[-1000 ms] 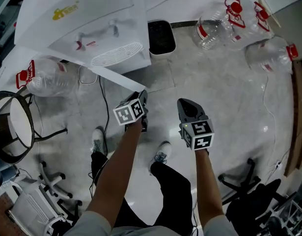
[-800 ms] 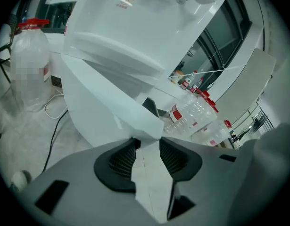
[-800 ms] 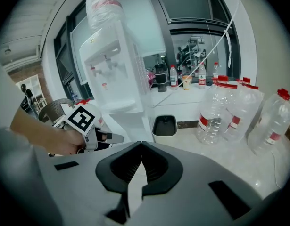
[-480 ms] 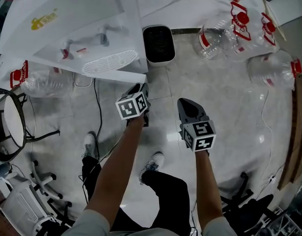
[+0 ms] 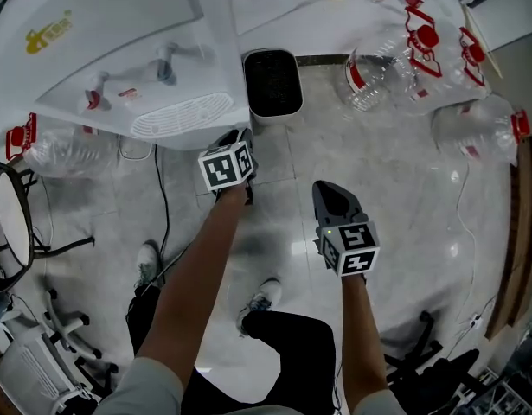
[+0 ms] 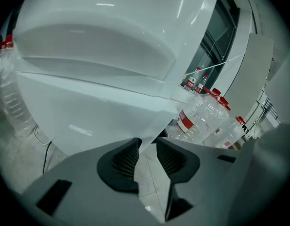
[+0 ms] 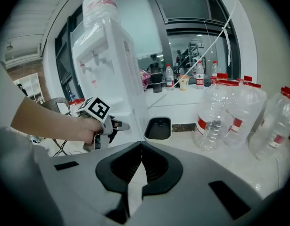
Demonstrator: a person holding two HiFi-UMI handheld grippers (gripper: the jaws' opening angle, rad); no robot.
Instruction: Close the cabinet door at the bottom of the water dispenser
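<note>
Person: grey short sleeves (image 5: pixel 140 386), black trousers (image 5: pixel 287 353), white trainers (image 5: pixel 148 258) with dark laces.
Left gripper (image 5: pixel 238 137): grey plastic shell. Left cube (image 5: pixel 225 165) on its back is white with black square markers.
Right gripper (image 5: pixel 324 187): same grey shell, tapered nose. Right cube (image 5: pixel 349 249) is the same type, with a small green light (image 5: pixel 331 229) lit just ahead of it.
Both have black ribbed pads (image 6: pixel 127 157) in scooped black pockets, with rectangular slots (image 7: pixel 227 194) in the shell on either side.
</note>
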